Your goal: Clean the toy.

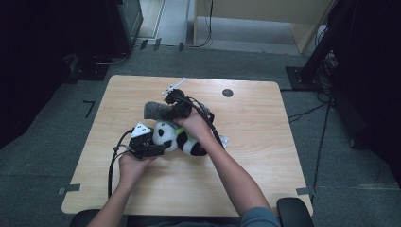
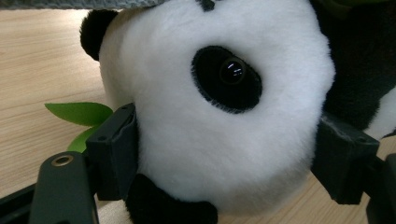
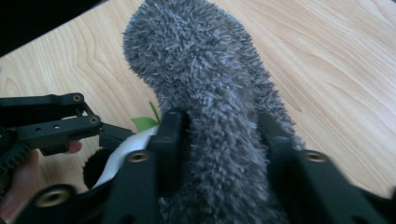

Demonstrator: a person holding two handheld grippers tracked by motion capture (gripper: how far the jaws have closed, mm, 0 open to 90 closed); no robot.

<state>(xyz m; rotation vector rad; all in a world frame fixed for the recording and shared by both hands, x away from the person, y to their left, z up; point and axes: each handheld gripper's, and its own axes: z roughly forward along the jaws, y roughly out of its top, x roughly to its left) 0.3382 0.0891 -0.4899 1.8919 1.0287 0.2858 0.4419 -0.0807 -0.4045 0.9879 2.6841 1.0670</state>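
The panda plush toy (image 1: 178, 138) lies near the middle of the worktop (image 1: 265, 156), its head toward the left; the head is pinched between the jaws of the left gripper (image 1: 150, 143), held in the left hand (image 1: 131, 166). Just beyond it lies the grey fuzzy sock (image 1: 156, 110), its long axis running left to right; the right gripper (image 1: 176, 109) straddles its right part, jaws spread on either side (no squeeze is evident in the pile). In the right gripper view the sock (image 3: 210, 102) is seen running straight away between the jaws, with a green leaf (image 3: 144, 122) below; in the left gripper view the panda's eye (image 2: 227, 78) and compressed fur are shown.
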